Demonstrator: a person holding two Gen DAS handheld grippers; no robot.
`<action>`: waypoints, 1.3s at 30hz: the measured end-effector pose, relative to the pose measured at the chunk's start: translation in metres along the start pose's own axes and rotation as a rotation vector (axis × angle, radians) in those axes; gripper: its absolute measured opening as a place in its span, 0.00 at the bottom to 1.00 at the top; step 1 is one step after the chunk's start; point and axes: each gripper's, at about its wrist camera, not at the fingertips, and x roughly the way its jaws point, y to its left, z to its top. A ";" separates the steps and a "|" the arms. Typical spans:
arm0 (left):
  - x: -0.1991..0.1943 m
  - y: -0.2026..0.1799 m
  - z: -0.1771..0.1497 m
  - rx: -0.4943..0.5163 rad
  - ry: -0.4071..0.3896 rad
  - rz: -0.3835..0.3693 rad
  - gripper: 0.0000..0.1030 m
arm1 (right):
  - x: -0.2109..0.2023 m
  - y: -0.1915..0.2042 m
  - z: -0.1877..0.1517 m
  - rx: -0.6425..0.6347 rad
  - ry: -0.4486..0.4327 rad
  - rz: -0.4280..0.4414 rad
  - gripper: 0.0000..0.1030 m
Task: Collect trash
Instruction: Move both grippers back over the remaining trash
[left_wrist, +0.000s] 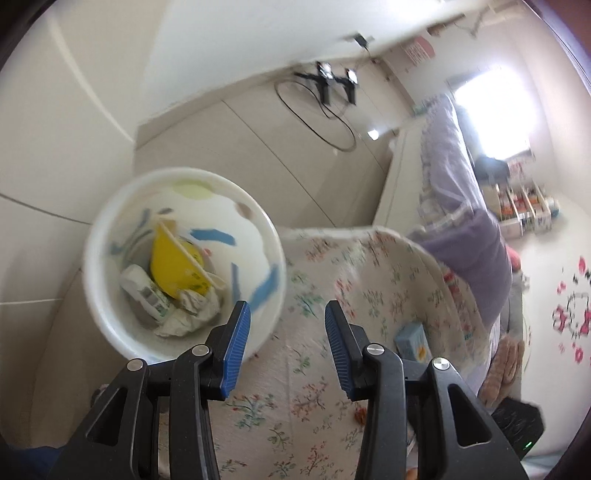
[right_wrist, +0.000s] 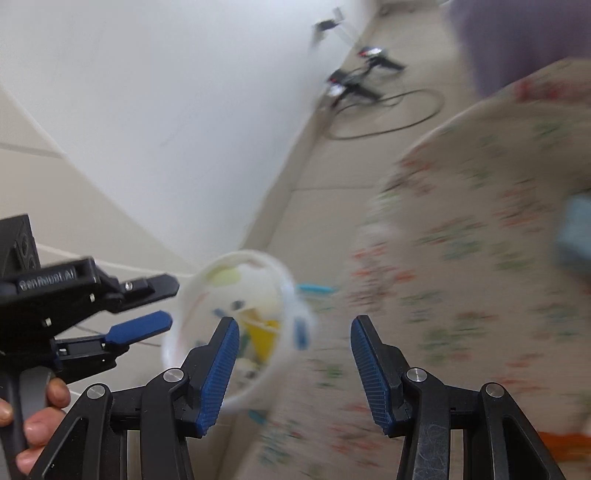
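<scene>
A white trash bin (left_wrist: 110, 295) with blue marks stands on the floor beside a floral-covered surface. Inside it lie a yellow wrapper (left_wrist: 173, 262) and crumpled white paper (left_wrist: 188, 310). My left gripper (left_wrist: 288, 317) is open and empty, just right of and above the bin's rim. In the right wrist view the bin (right_wrist: 240, 317) is blurred, ahead and to the left. My right gripper (right_wrist: 295, 332) is open and empty above the bin's right side. The left gripper (right_wrist: 162, 306) shows there, open, left of the bin.
The floral cloth (left_wrist: 332, 332) covers a surface right of the bin, with a small blue box (left_wrist: 412, 339) on it. A black cable loop and stand (left_wrist: 328, 96) lie on the floor by the white wall. Purple bedding (left_wrist: 450, 155) lies farther right.
</scene>
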 end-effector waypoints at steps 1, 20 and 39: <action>0.005 -0.008 -0.004 0.023 0.016 -0.001 0.49 | -0.012 -0.009 0.003 0.016 0.000 -0.033 0.54; 0.089 -0.131 -0.103 0.432 0.231 0.045 0.65 | -0.185 -0.223 0.000 0.269 -0.068 -0.412 0.71; 0.149 -0.196 -0.208 0.847 0.339 0.157 0.67 | -0.191 -0.286 -0.039 0.353 0.065 -0.482 0.71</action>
